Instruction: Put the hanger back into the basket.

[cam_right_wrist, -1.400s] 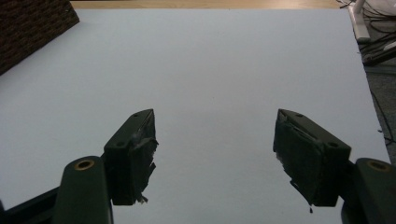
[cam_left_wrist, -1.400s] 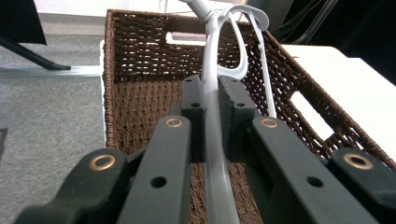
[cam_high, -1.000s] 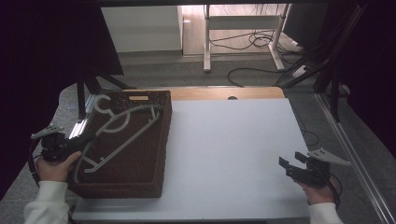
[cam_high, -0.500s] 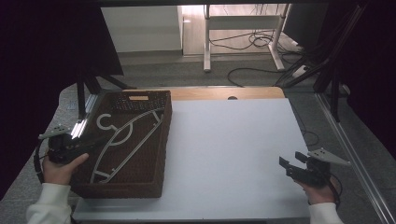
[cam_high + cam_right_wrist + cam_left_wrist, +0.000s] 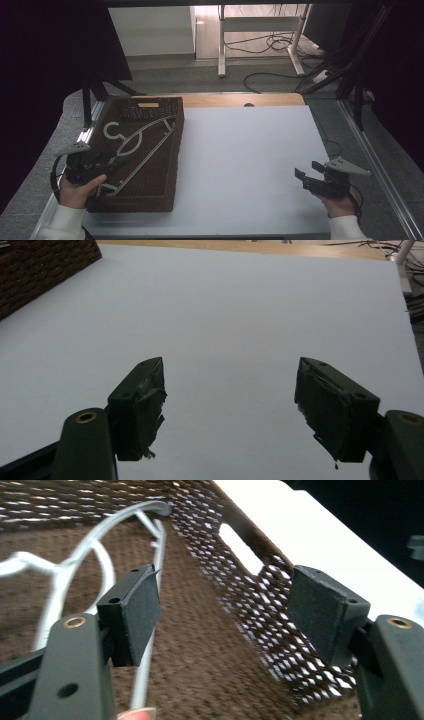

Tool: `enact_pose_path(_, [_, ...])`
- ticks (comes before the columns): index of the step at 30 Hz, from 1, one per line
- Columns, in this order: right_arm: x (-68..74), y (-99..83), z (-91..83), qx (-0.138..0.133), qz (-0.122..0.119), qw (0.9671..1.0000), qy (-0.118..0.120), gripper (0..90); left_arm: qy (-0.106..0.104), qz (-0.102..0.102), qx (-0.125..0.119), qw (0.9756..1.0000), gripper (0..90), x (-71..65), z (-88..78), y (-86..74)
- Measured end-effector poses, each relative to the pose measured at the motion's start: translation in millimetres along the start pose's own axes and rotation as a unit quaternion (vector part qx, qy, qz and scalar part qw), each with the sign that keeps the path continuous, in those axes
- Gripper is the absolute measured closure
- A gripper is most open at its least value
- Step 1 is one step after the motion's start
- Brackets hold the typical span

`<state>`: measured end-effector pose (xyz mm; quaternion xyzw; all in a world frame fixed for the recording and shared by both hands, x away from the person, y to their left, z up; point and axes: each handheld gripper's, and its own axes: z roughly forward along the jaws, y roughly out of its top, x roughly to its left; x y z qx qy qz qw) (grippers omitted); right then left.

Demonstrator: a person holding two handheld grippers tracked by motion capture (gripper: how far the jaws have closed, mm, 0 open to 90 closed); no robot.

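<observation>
One brown woven basket [image 5: 150, 192] at table's [image 5: 250, 165] left edge, holding one white hanger [image 5: 134, 145]; left gripper [image 5: 117, 161] just released, right gripper [image 5: 305, 176] agape.

White tabletop [image 5: 250, 165] with a wooden far edge [image 5: 240, 100]. Grey carpeted floor [image 5: 210, 80] beyond, brightly lit at the back. White desk frame [image 5: 260, 30] with black cables [image 5: 280, 47] beneath. White panel [image 5: 150, 30] at rear left. Dark curtains [image 5: 45, 55] on both sides.

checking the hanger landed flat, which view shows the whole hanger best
The high view: the whole hanger lies inside the basket, hook to bar. The left gripper view gives a close, cropped part of its wire; the right gripper view catches a basket corner.
</observation>
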<state>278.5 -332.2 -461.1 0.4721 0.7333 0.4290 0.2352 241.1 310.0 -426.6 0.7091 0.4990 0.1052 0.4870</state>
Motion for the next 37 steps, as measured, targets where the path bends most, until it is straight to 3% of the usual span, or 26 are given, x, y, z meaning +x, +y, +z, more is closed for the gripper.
enact_pose_path(10, [6.9, 4.9, 4.5, 0.007, -0.021, 0.9993, 0.029, 26.4, -0.008, 0.031, 0.004, 0.9995, 25.0, -40.7, 15.2, -9.1])
enact_pose_path(18, [11.8, 4.9, 8.4, 0.014, -0.032, 0.9981, 0.050, 26.2, -0.020, 0.058, 0.020, 0.9979, 24.6, -65.2, 30.9, -12.3])
enact_pose_path(27, [18.5, 3.1, 11.8, 0.022, -0.050, 0.9957, 0.075, 26.0, -0.024, 0.064, 0.023, 0.9974, 23.7, -75.5, 37.9, -14.6])
enact_pose_path(37, [17.1, 1.4, 13.9, 0.028, -0.051, 0.9952, 0.079, 26.0, -0.027, 0.063, 0.024, 0.9973, 23.5, -75.3, 38.2, -13.9])
